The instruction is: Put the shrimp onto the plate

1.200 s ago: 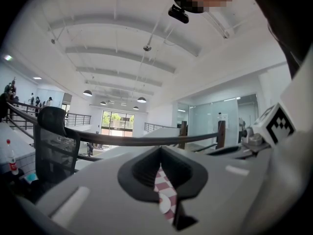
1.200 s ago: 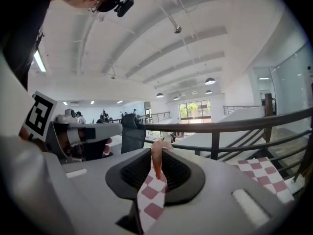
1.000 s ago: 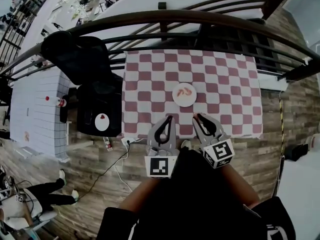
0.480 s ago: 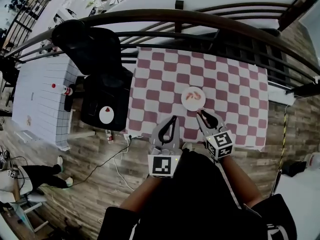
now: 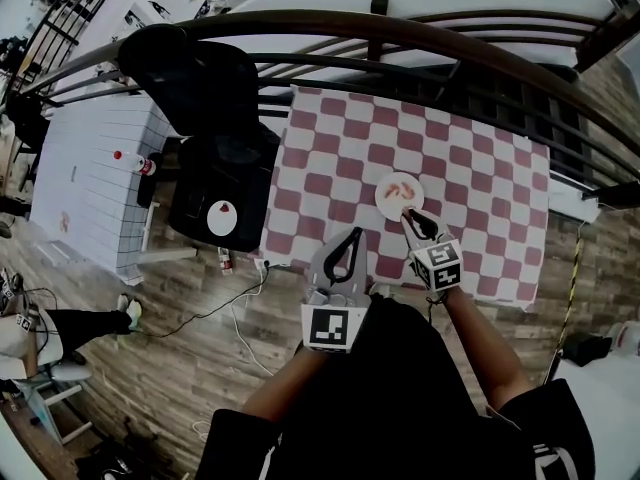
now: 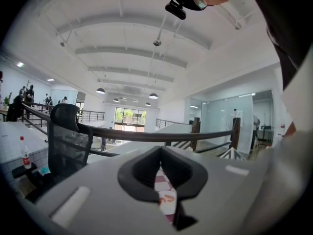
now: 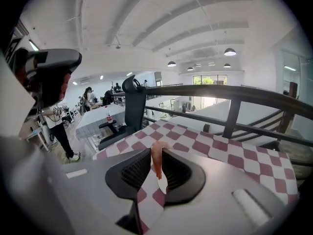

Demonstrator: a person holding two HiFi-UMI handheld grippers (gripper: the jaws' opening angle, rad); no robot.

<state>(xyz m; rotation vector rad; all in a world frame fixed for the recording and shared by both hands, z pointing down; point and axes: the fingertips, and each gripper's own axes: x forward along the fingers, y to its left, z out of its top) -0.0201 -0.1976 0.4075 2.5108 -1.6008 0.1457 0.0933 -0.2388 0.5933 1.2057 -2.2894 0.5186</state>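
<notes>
A small white plate (image 5: 386, 204) lies on the red-and-white checked tablecloth (image 5: 330, 158), with orange shrimp (image 5: 398, 189) on it. My right gripper (image 5: 408, 214) reaches to the plate's near edge. In the right gripper view its jaws (image 7: 156, 153) are shut on one pale orange shrimp (image 7: 156, 161), which hangs upright between the ribbed pads above the cloth. My left gripper (image 5: 352, 234) rests at the table's near edge, left of the plate and apart from it. Its jaws (image 6: 160, 153) are shut with nothing in them. Through the slit behind them the plate (image 6: 167, 199) shows.
A dark curved railing (image 5: 400, 26) runs along the table's far side. A black office chair (image 5: 195, 73) and a black stool with a small white dish (image 5: 222, 218) stand left of the table. Farther left is a white table (image 5: 90, 168) with a bottle (image 5: 147, 165).
The right gripper has moved forward with its shrimp until its tip reaches the plate's near edge. The left gripper has stayed near the table's front edge. The head view has shifted.
</notes>
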